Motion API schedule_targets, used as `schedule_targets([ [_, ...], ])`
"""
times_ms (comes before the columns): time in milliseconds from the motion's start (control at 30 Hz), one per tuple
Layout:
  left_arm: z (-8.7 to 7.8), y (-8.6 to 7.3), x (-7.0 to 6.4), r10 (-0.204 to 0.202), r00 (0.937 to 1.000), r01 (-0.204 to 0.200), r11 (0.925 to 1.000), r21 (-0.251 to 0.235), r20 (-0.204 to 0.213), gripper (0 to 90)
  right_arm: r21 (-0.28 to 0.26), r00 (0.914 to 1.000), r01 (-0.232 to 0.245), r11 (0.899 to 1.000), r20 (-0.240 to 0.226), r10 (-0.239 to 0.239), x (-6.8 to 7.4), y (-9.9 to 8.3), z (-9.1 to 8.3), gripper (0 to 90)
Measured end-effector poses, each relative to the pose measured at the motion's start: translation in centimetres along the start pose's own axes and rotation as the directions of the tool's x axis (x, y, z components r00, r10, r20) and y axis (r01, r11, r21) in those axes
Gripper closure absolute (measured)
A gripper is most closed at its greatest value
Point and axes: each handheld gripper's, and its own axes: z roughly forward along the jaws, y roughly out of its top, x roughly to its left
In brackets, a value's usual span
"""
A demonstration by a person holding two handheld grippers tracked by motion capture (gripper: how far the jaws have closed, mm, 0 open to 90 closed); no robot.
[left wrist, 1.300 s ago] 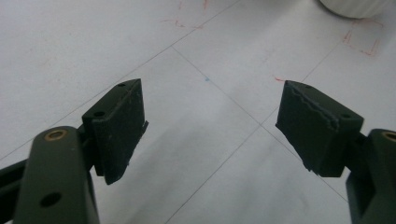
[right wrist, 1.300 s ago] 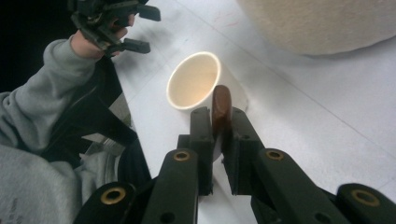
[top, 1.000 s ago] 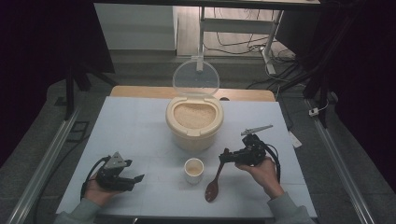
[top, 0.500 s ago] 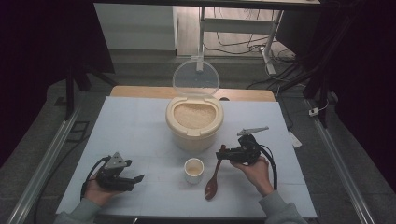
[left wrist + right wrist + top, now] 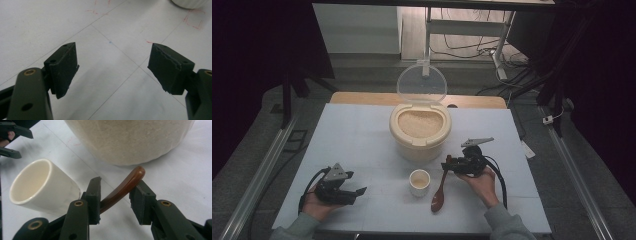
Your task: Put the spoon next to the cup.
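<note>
We set R gripper (image 5: pixel 115 195) jaws astride brown wooden spoon (image 5: pixel 122 191) handle, not clamped yet; L gripper (image 5: pixel 112 67) jaws apart, idle at 7 o'clock; small cream cup (image 5: pixel 419 181) awaits rice.

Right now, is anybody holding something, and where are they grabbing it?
The right hand-held gripper has its jaws around the brown spoon's handle end; whether they clamp it is unclear. The left hand-held gripper holds nothing.

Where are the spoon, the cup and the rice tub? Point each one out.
spoon (image 5: pixel 438 199): high view, on its bowl end lying on the table.
cup (image 5: pixel 40 187): right gripper view, on its outer side wall.
rice tub (image 5: pixel 419 145): high view, on its front wall.
</note>
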Motion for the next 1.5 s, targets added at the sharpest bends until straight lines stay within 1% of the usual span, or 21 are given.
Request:
schedule_targets([
  [300,0.1,0.0,0.0,0.003,1.0000,-0.003,1.0000,0.004,0.003,23.3,0.021,0.9995,0.006,1.000,0.030,-0.007,-0.5,-0.1,1.0,57.9],
  [500,0.1,0.0,0.0,0.003,1.0000,-0.003,1.0000,0.005,0.004,23.2,0.041,0.9971,0.022,0.999,0.072,-0.025,-0.5,-0.2,1.6,53.9],
  [567,0.1,0.0,0.0,0.007,1.0000,-0.007,0.9999,0.008,0.004,23.3,0.052,0.9954,0.029,0.998,0.090,-0.034,-0.5,-0.3,1.8,51.9],
  [700,0.1,0.0,0.0,0.004,1.0000,-0.004,1.0000,0.006,0.004,23.2,0.081,0.9883,0.053,0.995,0.138,-0.064,-0.4,-0.4,2.1,47.8],
  [900,0.1,0.0,0.0,0.004,1.0000,-0.004,1.0000,0.006,0.004,23.2,0.097,0.9850,0.057,0.994,0.157,-0.071,-0.5,-0.5,2.4,46.3],
  [1033,0.1,0.0,0.0,0.005,1.0000,-0.005,1.0000,0.007,0.004,23.2,0.107,0.9806,0.063,0.992,0.178,-0.081,-0.4,-0.6,2.5,41.6],
  [1100,0.1,0.0,0.0,0.005,1.0000,-0.005,1.0000,0.007,0.004,23.2,0.091,0.9804,0.054,0.994,0.184,-0.070,-0.4,-0.5,2.4,39.0],
  [1167,0.1,0.0,0.0,0.006,1.0000,-0.006,1.0000,0.006,0.003,23.2,0.066,0.9804,0.050,0.997,0.187,-0.062,-0.5,-0.5,2.0,38.4],
  [1267,0.1,0.0,0.0,0.004,1.0000,-0.004,1.0000,0.004,0.003,23.2,0.014,0.9805,0.051,0.999,0.189,-0.053,-0.5,-0.5,0.9,38.9],
  [1367,0.0,0.0,0.0,0.002,1.0000,-0.002,1.0000,0.001,0.002,23.2,-0.039,0.9820,0.075,0.996,0.177,-0.067,-0.2,-0.8,-0.6,40.8],
  [1433,0.0,0.0,0.0,0.001,1.0000,-0.001,1.0000,-0.001,0.004,23.2,-0.046,0.9799,0.098,0.994,0.179,-0.088,0.1,-1.2,-1.6,41.0],
  [1467,0.0,0.0,0.0,0.000,1.0000,0.000,1.0000,-0.001,0.003,23.2,-0.055,0.9807,0.107,0.993,0.170,-0.097,0.2,-1.6,-2.2,41.1],
  [1500,0.0,0.0,0.0,-0.002,1.0000,0.002,1.0000,-0.002,0.004,23.2,-0.054,0.9799,0.111,0.992,0.173,-0.100,0.3,-1.8,-2.6,41.3],
])
